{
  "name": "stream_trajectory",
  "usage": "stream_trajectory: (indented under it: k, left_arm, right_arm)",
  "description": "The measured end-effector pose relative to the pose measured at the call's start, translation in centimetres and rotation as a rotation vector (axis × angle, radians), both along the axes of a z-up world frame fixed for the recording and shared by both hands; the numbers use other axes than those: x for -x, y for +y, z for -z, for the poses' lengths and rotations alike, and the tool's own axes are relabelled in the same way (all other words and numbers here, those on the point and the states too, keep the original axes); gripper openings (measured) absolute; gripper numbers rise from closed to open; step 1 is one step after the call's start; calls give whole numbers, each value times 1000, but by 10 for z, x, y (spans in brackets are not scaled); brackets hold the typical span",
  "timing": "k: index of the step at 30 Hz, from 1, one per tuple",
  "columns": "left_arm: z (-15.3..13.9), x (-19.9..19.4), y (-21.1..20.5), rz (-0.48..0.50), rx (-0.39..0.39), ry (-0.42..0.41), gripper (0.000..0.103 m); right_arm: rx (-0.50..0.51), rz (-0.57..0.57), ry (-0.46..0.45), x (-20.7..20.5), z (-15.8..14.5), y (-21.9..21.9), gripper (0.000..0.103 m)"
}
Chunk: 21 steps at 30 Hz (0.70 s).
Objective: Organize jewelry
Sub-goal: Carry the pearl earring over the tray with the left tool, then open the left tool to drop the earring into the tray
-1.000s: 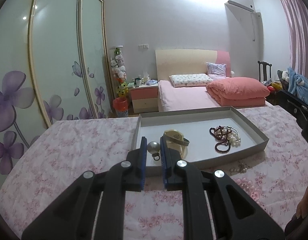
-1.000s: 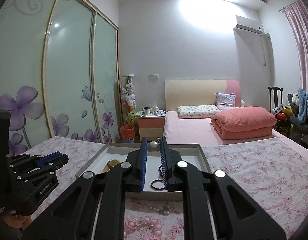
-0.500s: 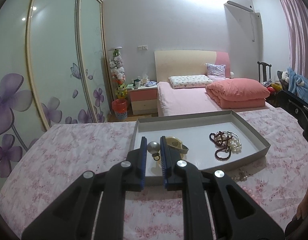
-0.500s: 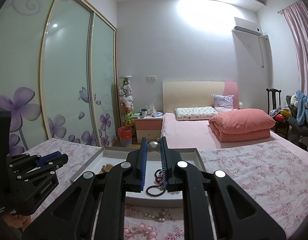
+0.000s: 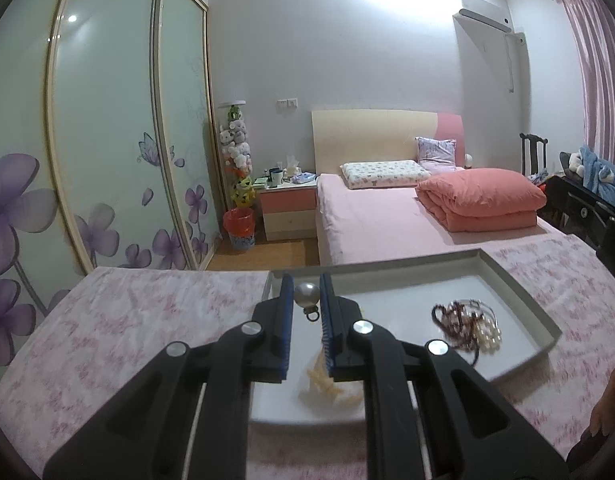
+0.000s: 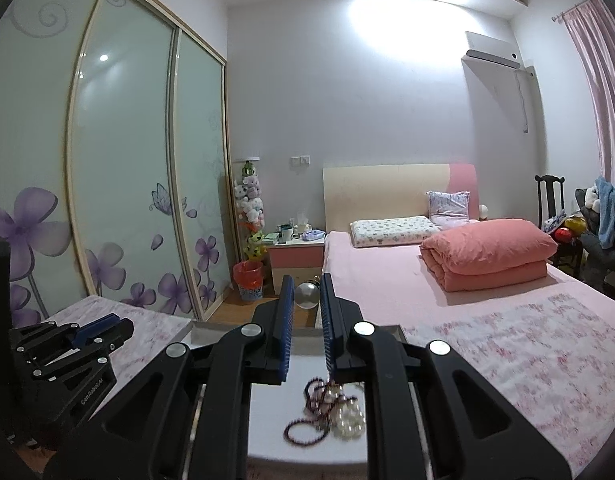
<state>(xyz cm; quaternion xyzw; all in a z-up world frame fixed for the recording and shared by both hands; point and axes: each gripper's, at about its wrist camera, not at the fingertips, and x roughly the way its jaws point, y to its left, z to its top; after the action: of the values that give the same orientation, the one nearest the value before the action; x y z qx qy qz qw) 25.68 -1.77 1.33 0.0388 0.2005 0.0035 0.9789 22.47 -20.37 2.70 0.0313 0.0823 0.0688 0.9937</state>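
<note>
My left gripper (image 5: 306, 294) is shut on a grey pearl earring (image 5: 306, 295) and holds it above the left part of the grey tray (image 5: 519, 292). In the tray lie a gold bangle (image 5: 327, 384), below the fingers, and a heap of dark bead and white pearl bracelets (image 5: 467, 330) on the right. My right gripper (image 6: 306, 294) is shut on a second pearl earring (image 6: 306, 295), above the tray (image 6: 307, 436) and over the same bracelet heap (image 6: 331, 408). The left gripper body (image 6: 67, 356) shows at the left of the right wrist view.
The tray rests on a table with a pink floral cloth (image 5: 127, 320). Behind it are a pink bed (image 5: 407, 216), a nightstand (image 5: 287, 208), a red bin (image 5: 238, 228) and sliding wardrobe doors (image 5: 107, 140). A dark cabinet (image 5: 587, 208) stands at the right.
Both grippers have moved forward over the tray and risen, each still holding its pearl earring. The tray and jewelry now sit lower and nearer in both views.
</note>
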Motion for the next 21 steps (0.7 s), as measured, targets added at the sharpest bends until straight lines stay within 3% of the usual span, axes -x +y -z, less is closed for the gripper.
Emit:
stream_trajectory:
  k: [14, 17, 18, 21]
  left_arm:
    - [44, -41, -8, 59, 37, 126, 14]
    - [47, -42, -8, 67, 44, 137, 14]
    - [48, -42, -7, 69, 46, 138, 14]
    - [48, -43, -7, 76, 50, 141, 14]
  right_arm:
    - [-95, -89, 325, -64, 60, -7, 14]
    - [-109, -103, 349, -64, 63, -7, 20]
    - [-113, -101, 350, -64, 63, -8, 27]
    - [-132, -95, 345, -62, 63, -13, 29]
